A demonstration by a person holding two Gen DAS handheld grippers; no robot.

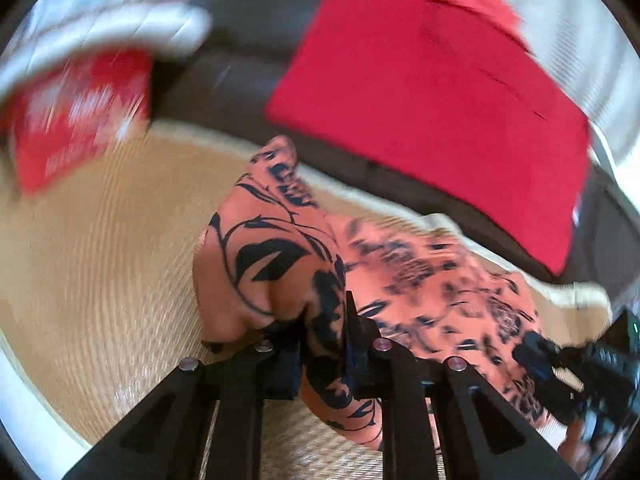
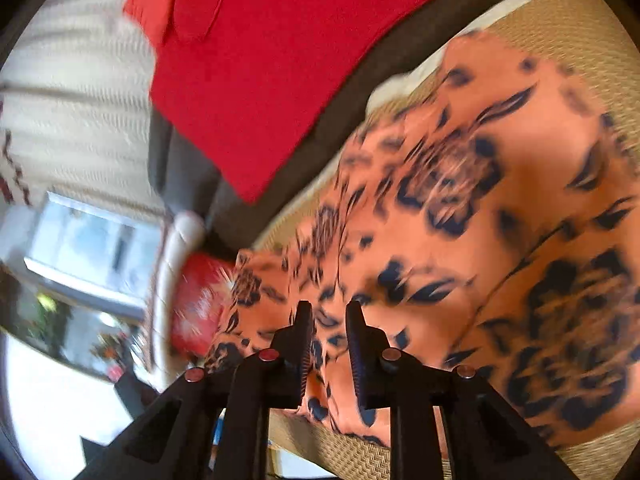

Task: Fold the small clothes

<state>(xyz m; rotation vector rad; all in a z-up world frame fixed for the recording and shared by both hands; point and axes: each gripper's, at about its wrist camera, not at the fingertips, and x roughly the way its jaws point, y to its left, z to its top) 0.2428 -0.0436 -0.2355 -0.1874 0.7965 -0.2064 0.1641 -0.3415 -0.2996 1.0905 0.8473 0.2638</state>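
Left wrist view had the left gripper [image 1: 324, 344] pinched on a bunched fold of the orange floral garment [image 1: 420, 280], cloth lifted and draped over the woven mat [image 1: 100, 260]. Right wrist view: right gripper [image 2: 329, 344] with fingers close together and the same garment's edge between them, apparently clamped; contact itself blurred. Judged early: both ends seemed picked up, no fold laid yet, no crease or flat layers showing, so folding and smoothing remained. Garment was thin, soft, orange with dark leaf and flower print, crumpled. Mat looked tan, ribbed, coarse. Far behind, a flat red cloth [image 1: 432, 112] lay on a dark sofa [image 1: 240, 80]; a red-and-white patterned piece [image 1: 80, 120] at far left, blurred.
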